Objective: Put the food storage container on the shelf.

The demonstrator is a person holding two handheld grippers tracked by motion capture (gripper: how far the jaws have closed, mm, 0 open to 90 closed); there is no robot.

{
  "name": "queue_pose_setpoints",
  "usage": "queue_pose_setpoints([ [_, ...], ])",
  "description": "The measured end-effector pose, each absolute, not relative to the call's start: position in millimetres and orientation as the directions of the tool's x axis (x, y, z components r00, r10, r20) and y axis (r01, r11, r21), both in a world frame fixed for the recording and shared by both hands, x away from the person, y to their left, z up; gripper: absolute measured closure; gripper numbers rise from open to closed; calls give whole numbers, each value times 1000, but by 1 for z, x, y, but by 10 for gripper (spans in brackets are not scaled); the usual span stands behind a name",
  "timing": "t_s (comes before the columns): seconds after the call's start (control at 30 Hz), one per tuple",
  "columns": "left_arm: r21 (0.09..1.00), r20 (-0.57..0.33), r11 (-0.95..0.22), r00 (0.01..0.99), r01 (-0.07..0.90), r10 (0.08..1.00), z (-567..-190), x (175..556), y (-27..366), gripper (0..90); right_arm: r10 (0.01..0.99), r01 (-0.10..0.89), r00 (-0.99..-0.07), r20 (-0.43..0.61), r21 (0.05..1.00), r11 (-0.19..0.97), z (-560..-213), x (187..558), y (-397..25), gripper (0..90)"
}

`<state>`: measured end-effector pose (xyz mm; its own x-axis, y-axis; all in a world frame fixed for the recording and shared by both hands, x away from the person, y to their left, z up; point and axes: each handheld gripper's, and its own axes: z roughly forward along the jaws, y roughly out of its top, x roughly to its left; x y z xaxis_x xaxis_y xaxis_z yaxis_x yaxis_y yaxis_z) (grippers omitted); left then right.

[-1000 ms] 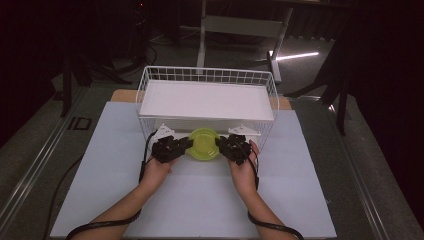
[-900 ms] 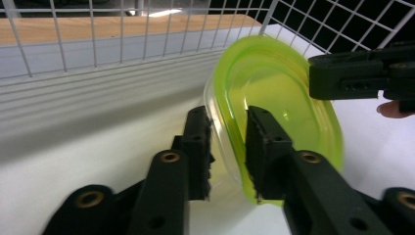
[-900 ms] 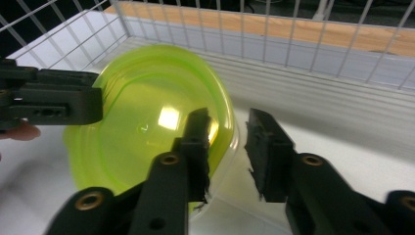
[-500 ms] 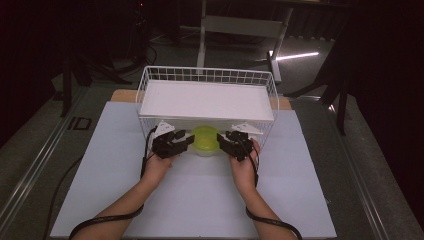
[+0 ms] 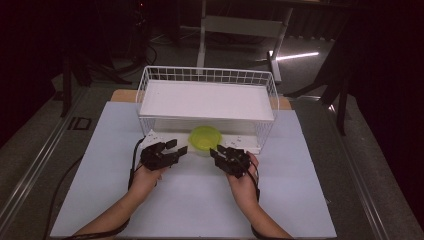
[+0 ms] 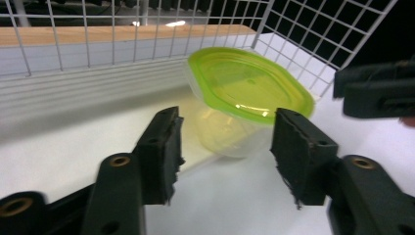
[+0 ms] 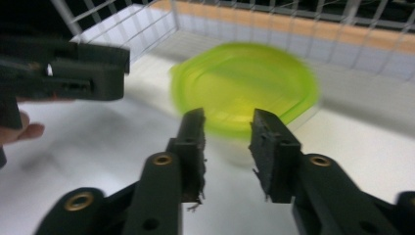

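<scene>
I am watching the left gripper (image 6: 224, 156) with its black fingers (image 6: 159, 152) standing wide apart, their worn foam pads frayed at the edges, clamped on nothing. Just ahead of them the clear plastic tub with a lime-green lid (image 6: 244, 105) is sitting tilted on the white surface (image 6: 73, 142), its glossy, rounded-octagon lid leaning toward the camera and its cloudy see-through body bulging beneath. The right gripper (image 7: 227, 152) is showing its own fingers (image 7: 193, 147) set narrowly apart, also empty, with the same ragged padding; the tub (image 7: 244, 88) is lying just beyond their tips, blurred in that view.

From the high view I am seeing the tub (image 5: 205, 138) resting inside the open front of the white wire basket (image 5: 207, 76), under its flat white shelf, between the two grippers. The left gripper (image 5: 180, 150) and the right gripper (image 5: 214, 151) are flanking the tub from the near side, both angled inward toward it, close but apart from it. Bare forearms are coming up from the bottom edge, hands wrapped round the matte black bodies, and a dark cable is trailing back from each.
</scene>
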<state>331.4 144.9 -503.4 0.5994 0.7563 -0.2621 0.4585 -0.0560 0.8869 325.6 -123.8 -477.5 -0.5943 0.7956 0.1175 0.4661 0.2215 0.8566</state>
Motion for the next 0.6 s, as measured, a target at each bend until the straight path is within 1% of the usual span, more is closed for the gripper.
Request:
queue_pose_setpoints([
  [0.1,893,-233,-80,606,443,760,-503,320,145,348,779,480,-615,125,842,244,-484,319,-118,772],
  [0.13,896,-224,-94,624,434,749,-503,317,146,297,777,485,-619,120,836,257,-487,319,-116,816],
  [0.17,895,-220,-98,622,434,751,-503,315,145,218,780,492,-614,117,830,263,-489,318,-115,871],
  [0.2,894,-223,-92,612,439,759,-503,312,146,185,782,496,-612,113,825,269,-491,318,-113,899],
  [0.27,897,-233,-77,616,434,753,-503,308,147,168,784,502,-611,111,820,275,-493,318,-111,900],
  [0.37,905,-212,-86,618,416,757,-504,303,148,33,791,519,-600,123,812,268,-498,324,-105,900],
  [0.4,906,-208,-87,616,414,760,-504,302,148,21,792,518,-599,118,812,270,-499,327,-104,900],
  [0.47,908,-221,-68,611,413,760,-505,300,150,21,798,524,-592,116,807,271,-502,331,-103,900],
  [0.6,906,-230,-65,615,419,754,-509,298,150,21,812,542,-570,122,799,261,-506,340,-102,900],
])
